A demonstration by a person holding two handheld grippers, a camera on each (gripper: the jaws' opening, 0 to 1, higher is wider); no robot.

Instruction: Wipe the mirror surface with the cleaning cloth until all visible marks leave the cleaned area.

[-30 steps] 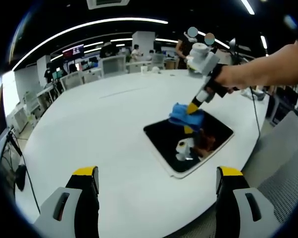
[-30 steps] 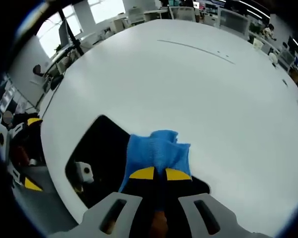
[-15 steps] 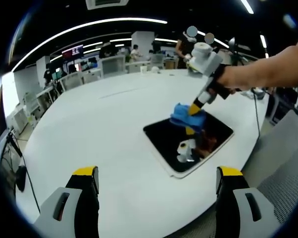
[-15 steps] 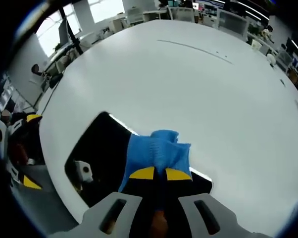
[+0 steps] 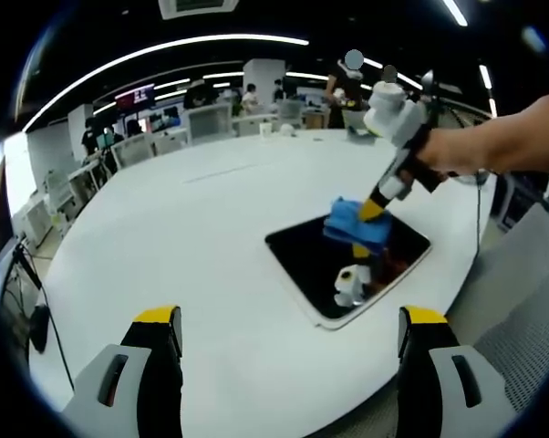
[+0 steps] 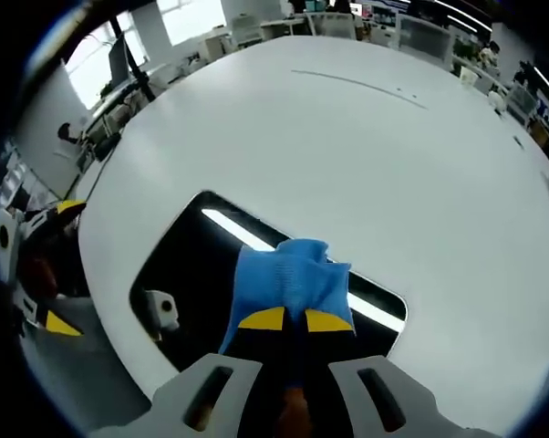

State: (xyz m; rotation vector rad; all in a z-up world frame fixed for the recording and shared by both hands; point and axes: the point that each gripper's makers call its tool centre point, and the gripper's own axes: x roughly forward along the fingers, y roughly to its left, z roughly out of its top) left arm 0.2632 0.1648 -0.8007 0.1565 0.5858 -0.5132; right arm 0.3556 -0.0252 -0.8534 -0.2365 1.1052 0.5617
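Blue cloth clamped in right tongs — on mirror, left tongs agape

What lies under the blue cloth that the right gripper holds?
The mirror lies flat on the white table beneath the blue cloth, which the right gripper clamps. Any marks under the cloth itself are covered and cannot be seen.

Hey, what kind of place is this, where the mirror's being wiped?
Most likely an open-plan office or lab. The mirror lies on a large white round table, rows of desks with monitors stand behind it, and long strip lights run overhead.
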